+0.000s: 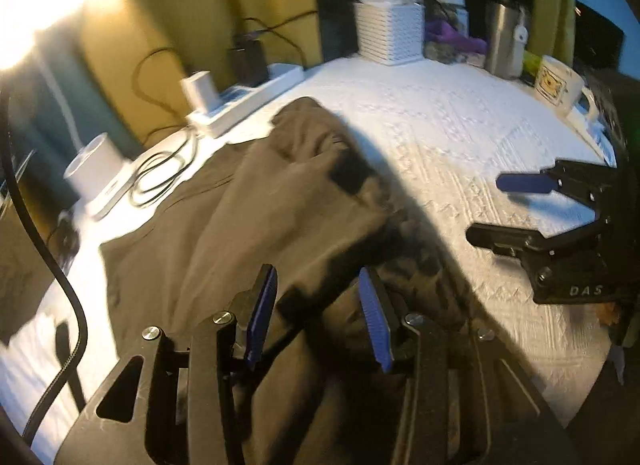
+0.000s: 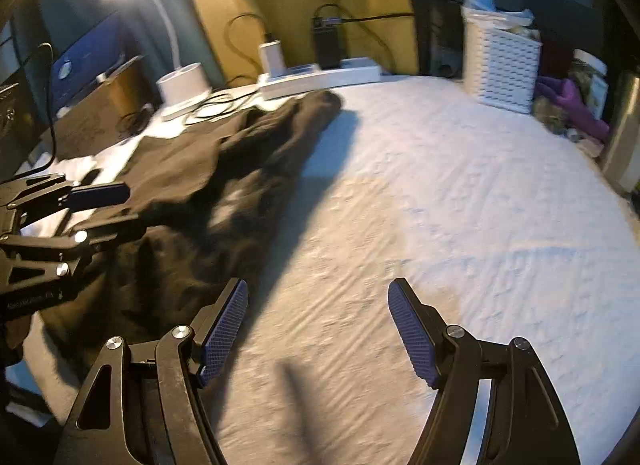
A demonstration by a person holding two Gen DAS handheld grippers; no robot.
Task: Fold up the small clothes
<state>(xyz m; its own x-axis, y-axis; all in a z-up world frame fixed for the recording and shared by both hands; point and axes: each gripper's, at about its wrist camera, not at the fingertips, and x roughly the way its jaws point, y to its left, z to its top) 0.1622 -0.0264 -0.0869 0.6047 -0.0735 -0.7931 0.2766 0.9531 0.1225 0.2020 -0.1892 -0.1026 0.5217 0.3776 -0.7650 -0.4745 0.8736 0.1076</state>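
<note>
A dark brown garment (image 1: 240, 205) lies crumpled on the white textured cloth (image 1: 460, 125), with one end bunched toward the power strip. My left gripper (image 1: 316, 277) hovers over its near part with the jaws partly apart. Fabric shows below and between the blue pads (image 1: 262, 313), but they do not press on it. My right gripper (image 2: 318, 293) stands wide open over bare white cloth (image 2: 440, 205), just right of the garment (image 2: 208, 169), with nothing between its fingers. Each gripper appears in the other's view: the right gripper (image 1: 492, 211) at the right edge, the left gripper (image 2: 124, 211) at the left edge.
At the back stand a white power strip (image 1: 248, 101) with chargers and cables, a white slatted basket (image 1: 390, 33), a steel tumbler (image 1: 506, 41) and a mug (image 1: 558, 81). A lamp base (image 1: 96, 173) and coiled cable sit at the left.
</note>
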